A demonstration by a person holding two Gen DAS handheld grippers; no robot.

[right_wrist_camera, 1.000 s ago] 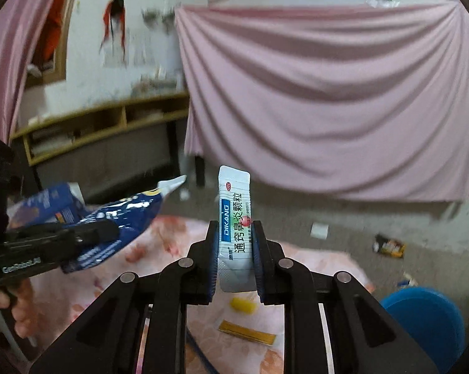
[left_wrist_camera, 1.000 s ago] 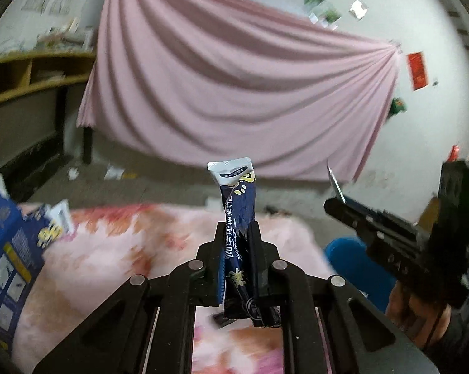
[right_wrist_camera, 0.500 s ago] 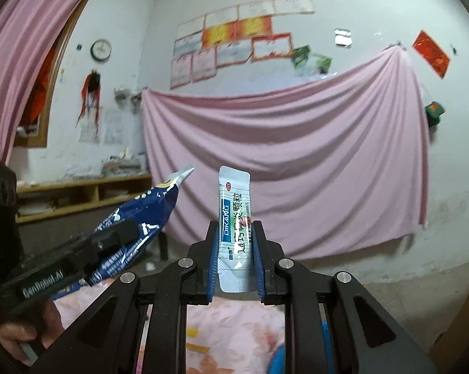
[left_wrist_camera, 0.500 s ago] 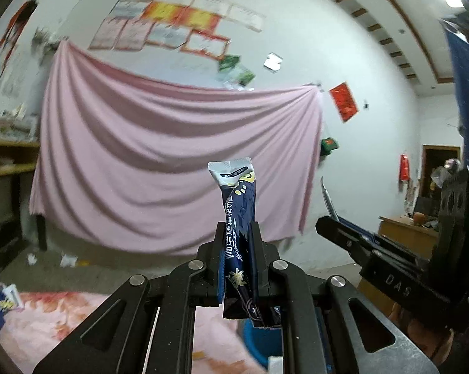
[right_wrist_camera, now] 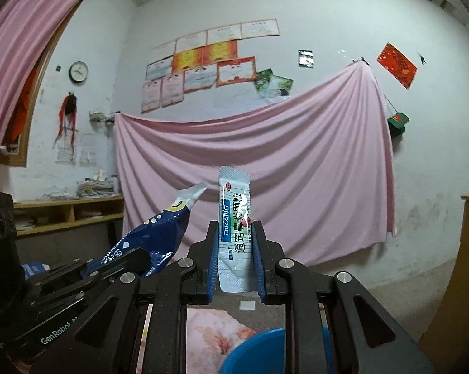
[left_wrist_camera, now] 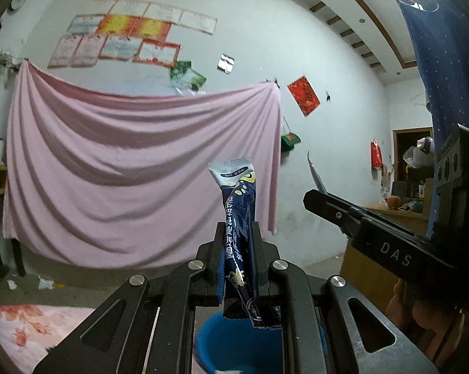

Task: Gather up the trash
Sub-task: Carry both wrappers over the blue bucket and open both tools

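My left gripper point(left_wrist_camera: 236, 233) is shut on a dark blue sachet point(left_wrist_camera: 238, 218) that stands upright between the pads. My right gripper point(right_wrist_camera: 236, 233) is shut on a white sachet point(right_wrist_camera: 234, 218) with blue and green print, also upright. Both are held high, level with each other. The left gripper and its blue sachet point(right_wrist_camera: 159, 233) show at the left of the right wrist view. The right gripper's body point(left_wrist_camera: 390, 249) shows at the right of the left wrist view. A blue bin point(left_wrist_camera: 240, 342) sits below the left gripper, and its rim point(right_wrist_camera: 256, 352) shows below the right gripper.
A floral pink cloth point(left_wrist_camera: 31, 327) covers the surface at lower left, and it also shows in the right wrist view point(right_wrist_camera: 209, 333). A pink sheet point(left_wrist_camera: 125, 171) hangs on the far wall. Wooden shelves point(right_wrist_camera: 69, 212) stand at left, a wooden cabinet point(right_wrist_camera: 465, 265) at right.
Both grippers have risen and tilted upward, keeping their sachets. The views swung from the cloth-covered surface to the wall, and the blue bin now lies under both grippers.
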